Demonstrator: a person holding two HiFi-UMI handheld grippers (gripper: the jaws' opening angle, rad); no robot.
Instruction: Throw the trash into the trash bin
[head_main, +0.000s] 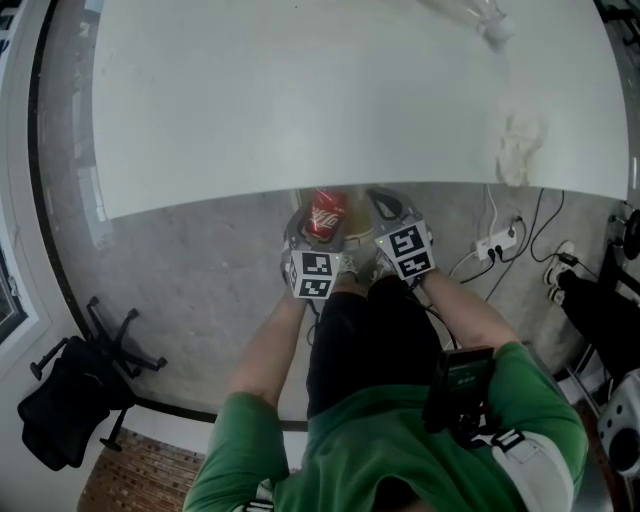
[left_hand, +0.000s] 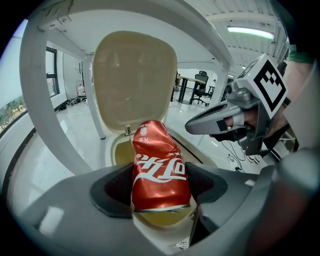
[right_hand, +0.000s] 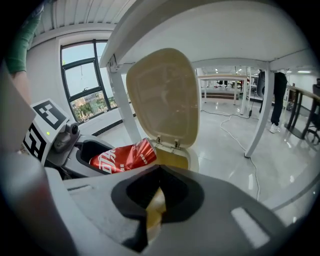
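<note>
A crushed red cola can is clamped between the jaws of my left gripper. It hangs just above the mouth of a cream trash bin, whose lid stands open and upright. From the head view the can and the bin sit under the white table's front edge. My right gripper is shut with nothing in it, close beside the can and facing the bin's lid.
The white table carries a crumpled tissue and a clear plastic bottle at the far right. A power strip with cables lies on the floor to the right. A black office chair stands at the left. A table leg rises right of the bin.
</note>
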